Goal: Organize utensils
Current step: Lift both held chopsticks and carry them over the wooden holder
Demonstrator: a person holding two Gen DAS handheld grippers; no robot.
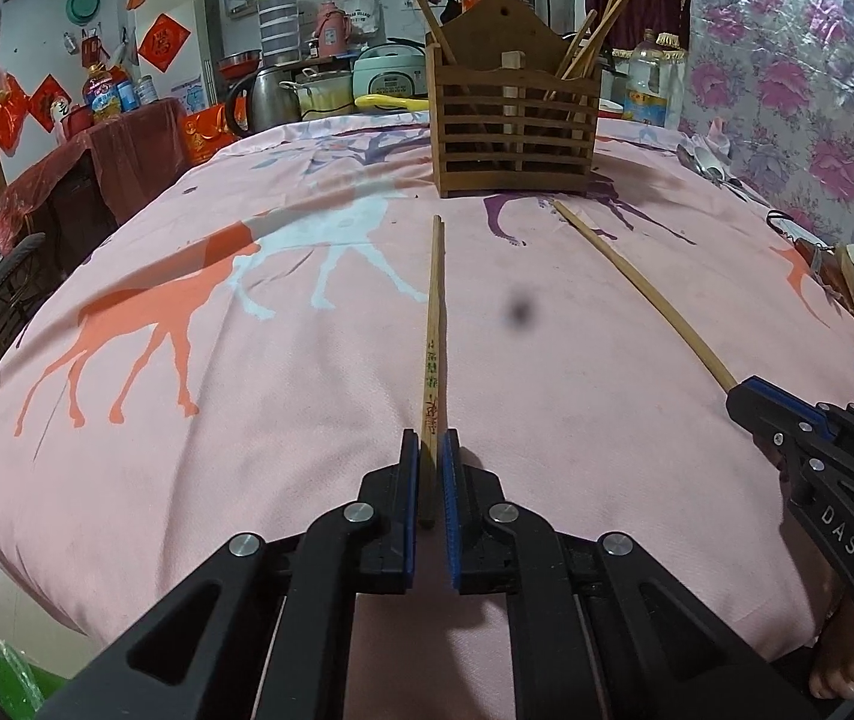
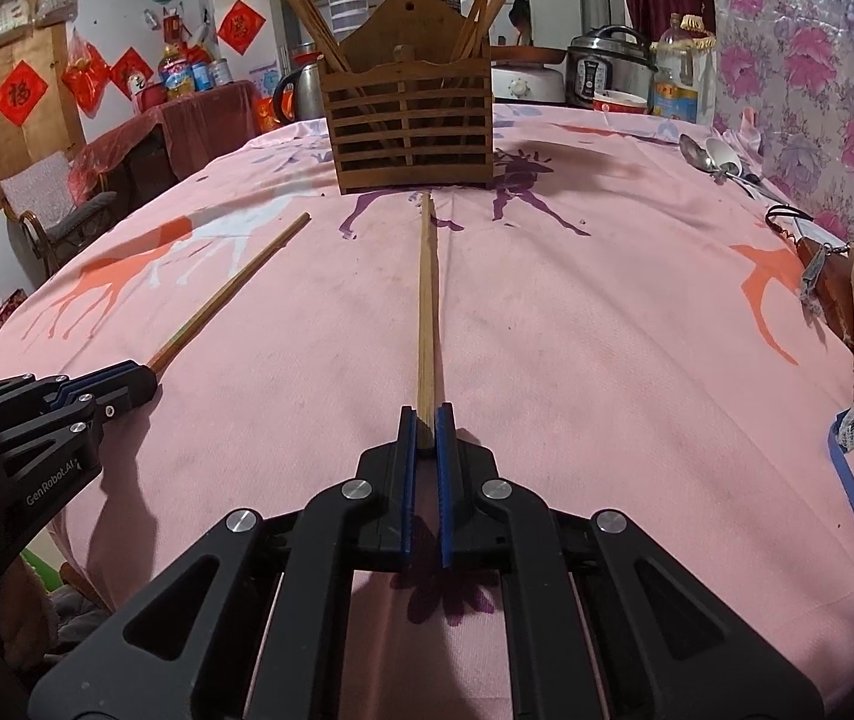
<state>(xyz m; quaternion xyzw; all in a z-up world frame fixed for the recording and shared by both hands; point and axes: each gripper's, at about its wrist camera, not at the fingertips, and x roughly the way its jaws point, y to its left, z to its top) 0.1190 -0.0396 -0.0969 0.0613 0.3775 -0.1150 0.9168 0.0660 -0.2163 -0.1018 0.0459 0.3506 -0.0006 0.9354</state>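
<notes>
Chopsticks: left gripper (image 1: 431, 450) and right gripper (image 2: 425, 420) jaws each pinch one thin, stiff, light wooden chopstick (image 1: 434, 324) (image 2: 425, 300) by its thick end; slip-prone.

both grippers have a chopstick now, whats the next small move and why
Probably lift both off the cloth together. The left gripper is shut on the printed chopstick and the right gripper on the plain chopstick, yet both sticks lie flat on the pink tablecloth, short of the wooden utensil holder.

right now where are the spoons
In the right wrist view the spoons lie at the far right edge of the pink cloth, right of the wooden holder.
</notes>
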